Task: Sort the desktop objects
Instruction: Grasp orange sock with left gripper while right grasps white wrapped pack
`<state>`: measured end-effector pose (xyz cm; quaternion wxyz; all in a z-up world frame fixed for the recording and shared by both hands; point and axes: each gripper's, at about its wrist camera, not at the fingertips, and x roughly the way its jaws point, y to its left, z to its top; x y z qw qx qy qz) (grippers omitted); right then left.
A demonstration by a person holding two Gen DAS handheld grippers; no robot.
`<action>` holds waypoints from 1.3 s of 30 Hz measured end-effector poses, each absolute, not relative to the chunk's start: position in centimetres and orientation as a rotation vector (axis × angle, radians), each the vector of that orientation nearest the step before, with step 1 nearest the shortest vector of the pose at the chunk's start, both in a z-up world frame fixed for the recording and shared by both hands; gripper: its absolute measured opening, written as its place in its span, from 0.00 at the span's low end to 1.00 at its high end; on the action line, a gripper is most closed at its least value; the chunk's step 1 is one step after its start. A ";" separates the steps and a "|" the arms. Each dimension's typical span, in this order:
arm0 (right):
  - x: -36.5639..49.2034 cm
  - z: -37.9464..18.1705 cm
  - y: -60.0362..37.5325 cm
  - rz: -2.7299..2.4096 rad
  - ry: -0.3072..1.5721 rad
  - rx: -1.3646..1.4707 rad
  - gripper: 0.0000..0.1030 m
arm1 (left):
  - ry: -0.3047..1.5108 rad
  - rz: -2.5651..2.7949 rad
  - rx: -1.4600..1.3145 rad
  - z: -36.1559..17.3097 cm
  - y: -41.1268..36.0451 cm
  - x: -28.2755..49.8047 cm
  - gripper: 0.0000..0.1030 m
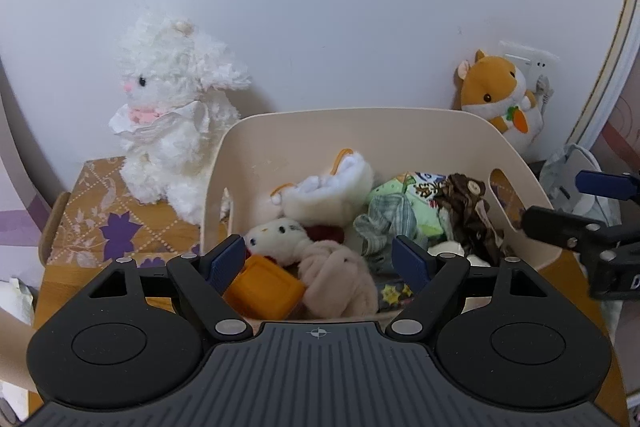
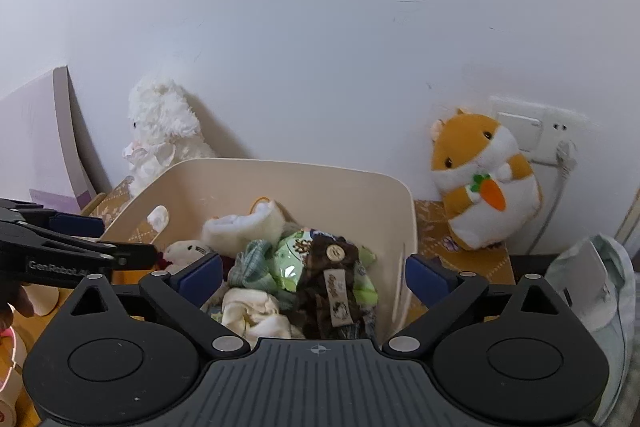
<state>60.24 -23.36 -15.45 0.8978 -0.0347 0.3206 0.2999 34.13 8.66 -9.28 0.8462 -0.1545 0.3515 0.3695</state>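
A cream plastic bin (image 1: pixel 360 125) (image 2: pixel 280 183) stands on the wooden table, filled with small plush toys and cloth items. In it lie an orange block (image 1: pixel 262 291), a beige plush (image 1: pixel 340 279), a small white plush (image 1: pixel 276 237), a brown plush with a button (image 2: pixel 332 275) and a green packet (image 2: pixel 288 267). My left gripper (image 1: pixel 320 261) is open and empty just above the bin's near edge. My right gripper (image 2: pixel 314 277) is open and empty over the bin's right part; it also shows in the left wrist view (image 1: pixel 576 211).
A white plush rabbit (image 1: pixel 172 111) (image 2: pixel 160 135) sits against the wall left of the bin on a patterned cloth (image 1: pixel 96 211). An orange hamster plush (image 1: pixel 500 95) (image 2: pixel 480 179) sits right of it by a wall socket (image 2: pixel 532 131). A pale bag (image 2: pixel 600 287) lies far right.
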 end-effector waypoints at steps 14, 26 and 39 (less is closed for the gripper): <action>56.2 -19.6 -26.1 0.634 0.777 -0.122 1.00 | 0.872 0.750 -0.357 -11.8 5.8 28.4 0.80; 55.0 -22.6 -24.3 0.660 0.878 -0.199 0.96 | 1.066 0.684 -0.432 -17.6 3.3 26.8 0.80; 55.5 -23.8 -21.7 0.695 0.926 -0.272 0.69 | 1.148 0.635 -0.466 -20.5 2.9 28.5 0.60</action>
